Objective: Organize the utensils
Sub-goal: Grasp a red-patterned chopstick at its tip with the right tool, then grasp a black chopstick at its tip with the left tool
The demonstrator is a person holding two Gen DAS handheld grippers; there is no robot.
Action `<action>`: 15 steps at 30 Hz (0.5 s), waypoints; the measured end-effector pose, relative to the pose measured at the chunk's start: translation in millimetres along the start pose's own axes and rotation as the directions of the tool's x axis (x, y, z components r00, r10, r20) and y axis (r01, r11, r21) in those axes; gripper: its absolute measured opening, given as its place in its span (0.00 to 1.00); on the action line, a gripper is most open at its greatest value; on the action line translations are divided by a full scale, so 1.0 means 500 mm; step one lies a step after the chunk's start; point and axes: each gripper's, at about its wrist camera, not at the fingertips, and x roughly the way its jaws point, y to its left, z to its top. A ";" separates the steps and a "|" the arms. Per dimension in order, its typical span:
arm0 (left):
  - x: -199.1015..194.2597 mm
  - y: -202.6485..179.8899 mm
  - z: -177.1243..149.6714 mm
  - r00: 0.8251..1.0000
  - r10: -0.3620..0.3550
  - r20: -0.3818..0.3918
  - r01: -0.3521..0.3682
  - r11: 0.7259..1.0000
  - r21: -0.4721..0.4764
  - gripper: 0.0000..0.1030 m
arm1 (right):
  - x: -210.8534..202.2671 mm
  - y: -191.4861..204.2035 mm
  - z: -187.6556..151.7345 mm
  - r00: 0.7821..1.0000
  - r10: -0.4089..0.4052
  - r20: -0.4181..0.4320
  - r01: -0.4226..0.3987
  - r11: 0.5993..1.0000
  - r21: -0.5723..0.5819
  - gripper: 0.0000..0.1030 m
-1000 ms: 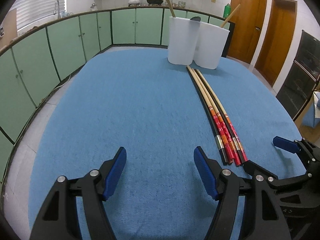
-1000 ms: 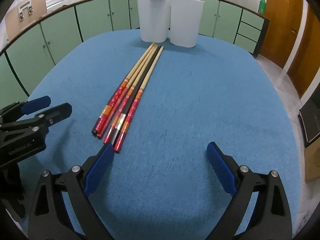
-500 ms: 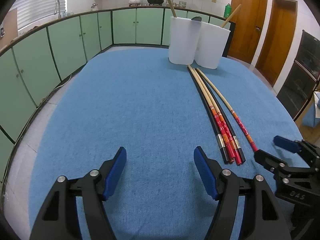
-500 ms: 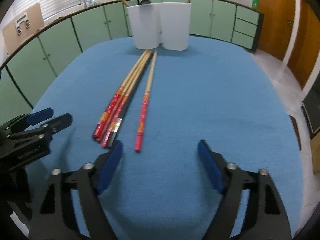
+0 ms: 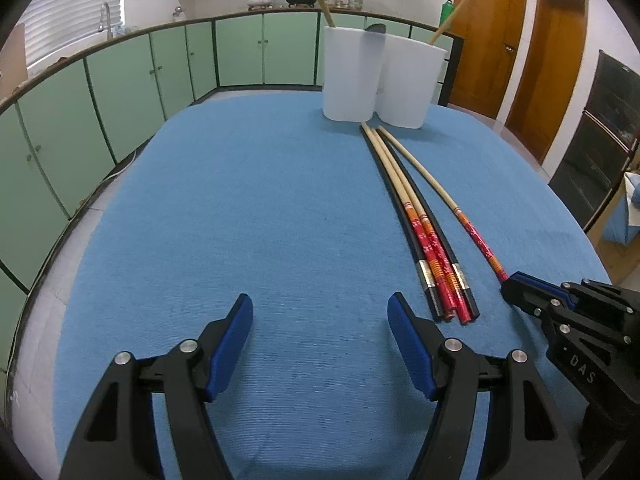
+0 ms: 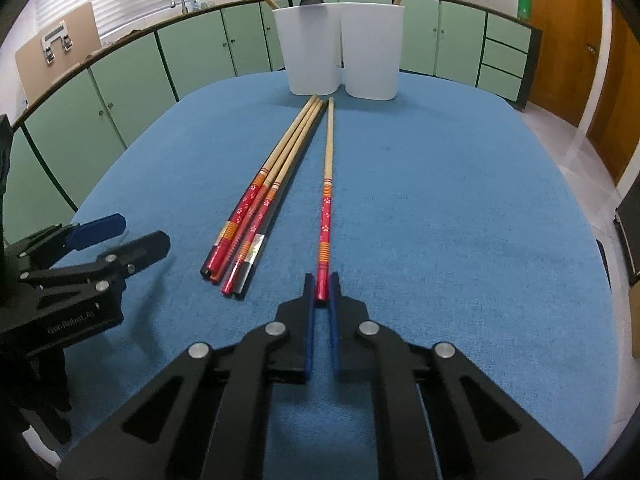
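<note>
Four chopsticks [image 6: 256, 216] lie bundled on the blue cloth [image 6: 440, 220] beside the left gripper [image 5: 320, 344], whose jaws hang released and empty, one chopstick [image 6: 325, 216] is clenched at its red end by the right gripper [image 6: 321, 292], and the white cups [image 6: 340, 48] beyond already hold a few utensils.

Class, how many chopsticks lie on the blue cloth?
5: four bundled together left of centre, one apart, its red end clamped in the right tongs. None seem hidden.

Even indoor light, daylight from window blinds [image 5: 72, 28] upper left, soft shadows, strong fisheye bending, dark vignette corners, edges possibly slightly soft
</note>
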 end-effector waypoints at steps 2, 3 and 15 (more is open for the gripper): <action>-0.001 -0.008 -0.001 1.000 -0.007 -0.001 0.007 1.000 0.008 0.67 | 0.001 -0.008 0.001 1.000 -0.027 0.002 0.027 1.000 -0.004 0.05; -0.002 -0.015 -0.001 1.000 -0.017 -0.001 0.017 1.000 0.014 0.67 | 0.000 -0.016 0.002 0.999 -0.033 0.001 0.033 0.999 0.003 0.05; 0.013 -0.072 -0.001 0.999 -0.043 -0.029 0.045 0.996 0.079 0.67 | 0.002 -0.056 -0.001 0.999 -0.035 0.000 0.035 0.998 0.045 0.05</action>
